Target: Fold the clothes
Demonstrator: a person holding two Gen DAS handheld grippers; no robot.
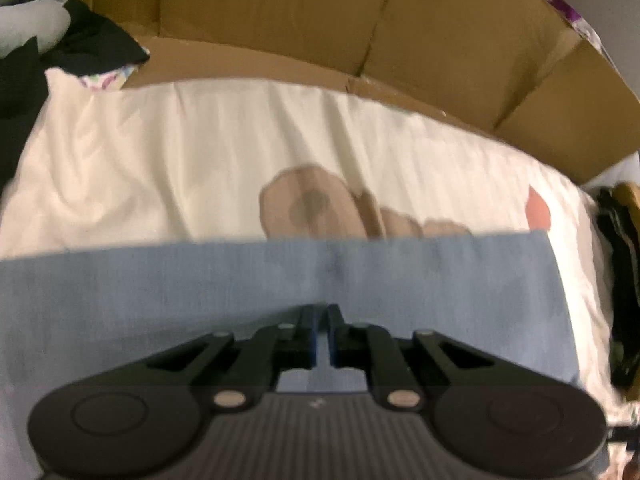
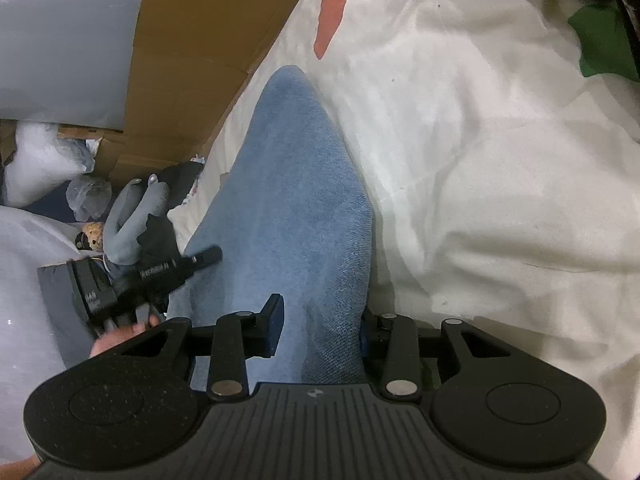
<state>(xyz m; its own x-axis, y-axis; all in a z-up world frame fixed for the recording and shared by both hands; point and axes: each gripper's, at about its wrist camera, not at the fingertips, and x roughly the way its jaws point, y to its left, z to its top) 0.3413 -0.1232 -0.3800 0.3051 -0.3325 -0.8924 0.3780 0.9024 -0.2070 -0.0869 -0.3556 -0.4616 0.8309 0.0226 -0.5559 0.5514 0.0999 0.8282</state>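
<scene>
Left claw (image 1: 322, 312) seemingly pinched shut; right claw (image 2: 320, 332) part-open.

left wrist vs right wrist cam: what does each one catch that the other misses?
Only the left wrist view: the left gripper from behind, jaws nearly together over the blue cloth, and a tan print on the white sheet.

Only the right wrist view: the right gripper with a thick fold of blue cloth between its fingers, a green item at top right, a bubble wrap roll and a grey plush toy.

Both: blue cloth, white sheet, its red patch, and brown cardboard.
</scene>
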